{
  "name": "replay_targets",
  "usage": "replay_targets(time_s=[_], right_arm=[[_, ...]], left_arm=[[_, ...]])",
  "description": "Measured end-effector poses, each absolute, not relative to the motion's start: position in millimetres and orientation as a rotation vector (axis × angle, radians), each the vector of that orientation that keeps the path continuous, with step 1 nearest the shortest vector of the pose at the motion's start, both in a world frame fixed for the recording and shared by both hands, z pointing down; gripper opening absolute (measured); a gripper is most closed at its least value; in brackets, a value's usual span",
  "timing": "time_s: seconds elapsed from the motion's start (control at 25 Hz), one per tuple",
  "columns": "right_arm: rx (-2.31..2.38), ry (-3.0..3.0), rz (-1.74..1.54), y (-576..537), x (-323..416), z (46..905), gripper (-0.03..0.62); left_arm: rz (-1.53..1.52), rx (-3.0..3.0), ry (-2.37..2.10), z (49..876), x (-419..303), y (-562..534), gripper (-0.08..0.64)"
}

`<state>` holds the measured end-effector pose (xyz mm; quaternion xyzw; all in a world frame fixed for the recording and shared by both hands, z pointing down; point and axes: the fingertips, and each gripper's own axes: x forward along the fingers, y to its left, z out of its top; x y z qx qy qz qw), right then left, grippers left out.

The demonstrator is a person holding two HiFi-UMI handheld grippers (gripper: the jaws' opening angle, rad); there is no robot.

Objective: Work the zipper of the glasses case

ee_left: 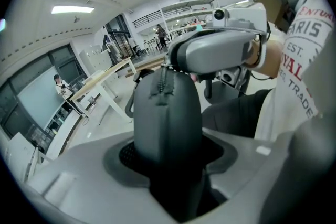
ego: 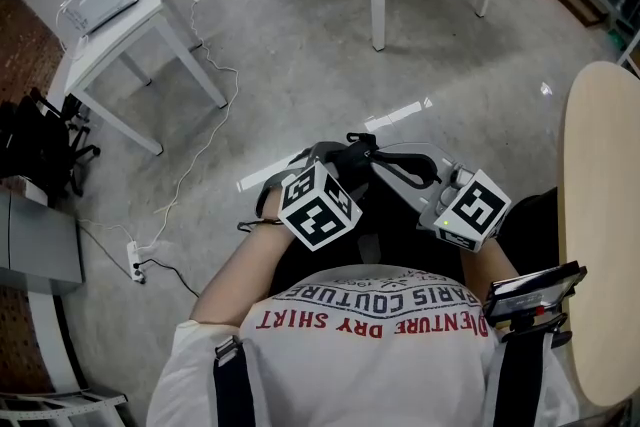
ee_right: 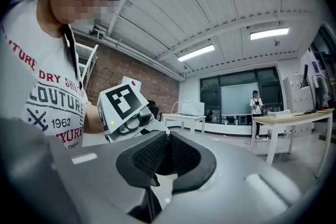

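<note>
The right hand-held gripper [ee_right: 167, 138] pinches a thin dark tab [ee_right: 151, 182] between its jaws.

Dark rounded glasses case [ee_left: 168, 118]; upright

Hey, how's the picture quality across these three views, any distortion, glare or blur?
Head view: evenly lit, edges bent by the wide lens, a glare streak on the floor. Left gripper view: heavy fisheye, black corners; the glasses case looms dark and slightly soft. Right gripper view: fisheye too, ceiling lights blown out, the zipper pull lost in shadow.
</note>
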<state>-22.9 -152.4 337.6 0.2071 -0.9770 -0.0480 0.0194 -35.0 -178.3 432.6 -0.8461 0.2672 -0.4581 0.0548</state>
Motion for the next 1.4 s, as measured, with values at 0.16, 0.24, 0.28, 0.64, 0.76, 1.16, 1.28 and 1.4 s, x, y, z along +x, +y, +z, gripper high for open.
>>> replay_targets(time_s=[0.16, 0.24, 0.28, 0.64, 0.76, 1.16, 1.28, 1.4], right_arm=[[0.610, -3.033, -0.135, -151, -22, 338, 0.025], [0.590, -3.029, -0.135, -150, -23, 337, 0.023], [0.580, -3.025, -0.138, -149, -23, 336, 0.023], [0.528, -3.046, -0.145, -146, -20, 328, 0.021], [0.509, -3.065, -0.126, -144, -18, 325, 0.021], [0.507, -3.096, -0.069, -147, -13, 321, 0.020], [0.495, -3.115, -0.042, -146, -13, 320, 0.020], [0.478, -3.148, -0.003, -145, -12, 316, 0.018]], left_arm=[[-1.371, -2.568, 0.782, 434, -35, -177, 0.253], [-1.364, -2.556, 0.773, 433, -36, -177, 0.253], [-1.360, -2.547, 0.769, 432, -37, -177, 0.253], [-1.220, -2.614, 0.695, 423, -31, -172, 0.252], [-1.149, -2.625, 0.667, 418, -29, -170, 0.252], [-1.009, -2.603, 0.661, 408, -30, -173, 0.252], [-0.949, -2.615, 0.637, 405, -29, -171, 0.250], [-0.870, -2.628, 0.607, 398, -29, -169, 0.250]])
